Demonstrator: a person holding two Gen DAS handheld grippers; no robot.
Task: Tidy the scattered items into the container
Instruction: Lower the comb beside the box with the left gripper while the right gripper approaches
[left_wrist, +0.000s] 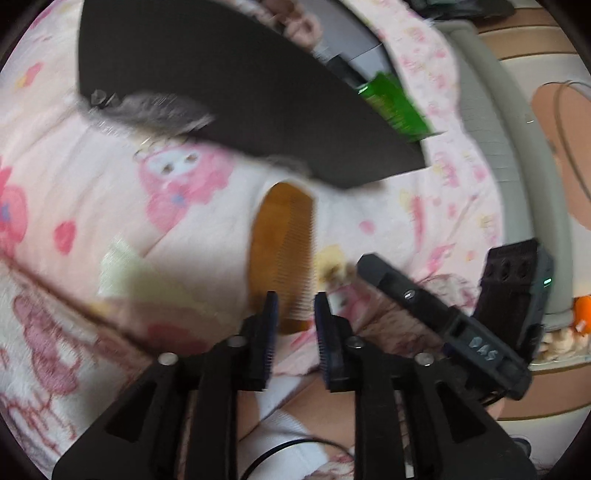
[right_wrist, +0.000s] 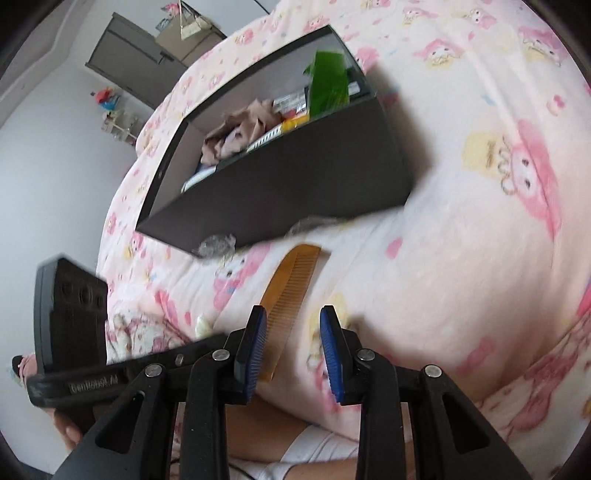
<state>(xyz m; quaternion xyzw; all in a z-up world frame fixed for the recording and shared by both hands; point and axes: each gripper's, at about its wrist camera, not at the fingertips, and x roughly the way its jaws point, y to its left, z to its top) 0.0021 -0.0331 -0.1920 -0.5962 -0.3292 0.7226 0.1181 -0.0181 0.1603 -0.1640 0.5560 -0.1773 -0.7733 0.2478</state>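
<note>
An amber comb (left_wrist: 284, 254) lies on the pink cartoon-print blanket (left_wrist: 92, 206), just ahead of my open, empty left gripper (left_wrist: 295, 306). In the right wrist view the comb (right_wrist: 291, 288) lies just ahead and left of my open, empty right gripper (right_wrist: 293, 321). The dark box (right_wrist: 280, 184) sits beyond the comb, holding a green packet (right_wrist: 328, 85), crumpled pinkish cloth (right_wrist: 240, 129) and other small items. The box also shows in the left wrist view (left_wrist: 221, 85). A grey fuzzy item (left_wrist: 155, 110) and a pale green item (left_wrist: 125, 273) lie on the blanket.
The right gripper's body (left_wrist: 443, 317) reaches in from the right of the left wrist view. The left gripper's body (right_wrist: 74, 332) sits at the left of the right wrist view. A grey crinkled item (right_wrist: 218, 243) lies under the box's near edge. A wall and cabinet (right_wrist: 122, 48) stand beyond.
</note>
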